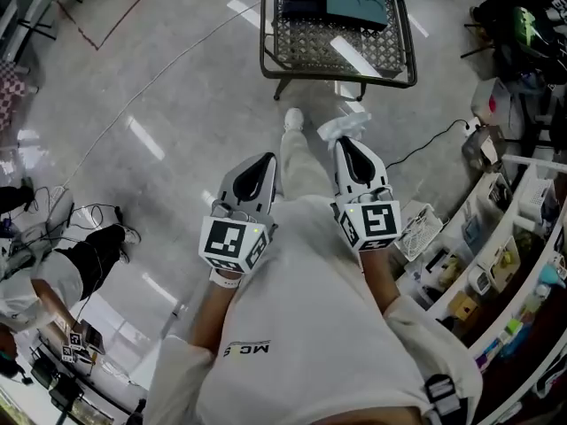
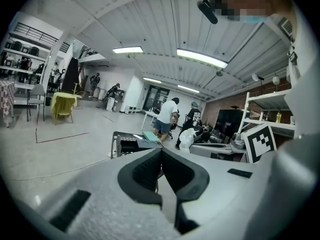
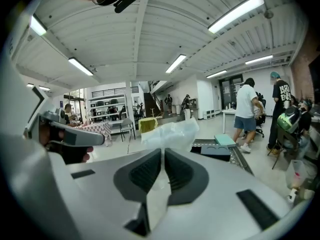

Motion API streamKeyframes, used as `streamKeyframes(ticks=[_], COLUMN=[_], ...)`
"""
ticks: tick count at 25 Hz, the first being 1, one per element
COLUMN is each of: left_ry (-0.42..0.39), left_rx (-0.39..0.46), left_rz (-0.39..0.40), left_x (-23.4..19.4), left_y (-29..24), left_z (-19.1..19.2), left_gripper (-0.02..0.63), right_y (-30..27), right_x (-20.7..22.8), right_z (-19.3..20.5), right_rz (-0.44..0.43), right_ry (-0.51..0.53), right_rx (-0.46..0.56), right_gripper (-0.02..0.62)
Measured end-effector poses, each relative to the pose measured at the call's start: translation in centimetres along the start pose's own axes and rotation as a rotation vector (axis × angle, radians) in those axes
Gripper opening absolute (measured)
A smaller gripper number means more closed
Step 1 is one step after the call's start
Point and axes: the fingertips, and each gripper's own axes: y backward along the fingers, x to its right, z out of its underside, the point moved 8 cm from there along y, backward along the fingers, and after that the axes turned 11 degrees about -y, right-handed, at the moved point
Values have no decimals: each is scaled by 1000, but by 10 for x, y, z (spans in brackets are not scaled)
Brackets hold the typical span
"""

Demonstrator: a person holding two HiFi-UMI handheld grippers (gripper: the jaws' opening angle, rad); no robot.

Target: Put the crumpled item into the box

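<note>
Crumpled item [image 1: 342, 127] is sitting pinched in the right gripper [image 1: 344, 142], box [image 1: 304, 3] lying straight ahead, upper centre; left gripper [image 1: 267, 159] is hanging closed, empty.

Left gripper [image 1: 267, 160]: held out ahead of the torso, jaws pressed together, nothing gripped.
Right gripper [image 1: 342, 142]: held alongside, jaws clamped on crumpled plastic [image 1: 344, 126].

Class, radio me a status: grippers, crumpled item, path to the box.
Left gripper shut, empty. Right gripper shut on crumpled item. Box on mesh table ahead; nothing seen in the way.
</note>
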Motion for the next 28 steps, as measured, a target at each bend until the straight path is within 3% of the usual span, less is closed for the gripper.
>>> streamKeyframes(ticks=[6,14,21,28], left_ry=[-59,-36,-42,-54], left_rx=[-14,-33,-31,-26], left_rz=[42,51,59,85], left_x=[-54,-110,-127,-133], left_y=[-99,-224,-286,-316], left_z=[-58,-112,-135,-142], left_gripper=[25,25,25,25], right_y=[-100,-217,-259,-276], right_x=[47,103,145,166], right_z=[-55,-129,-158,-158], right_rz=[-1,-43,-38,-5], right_ry=[-20,-27,-21,-7], right_rx=[-7,-10,2,-12], right_gripper=[37,37,37,37])
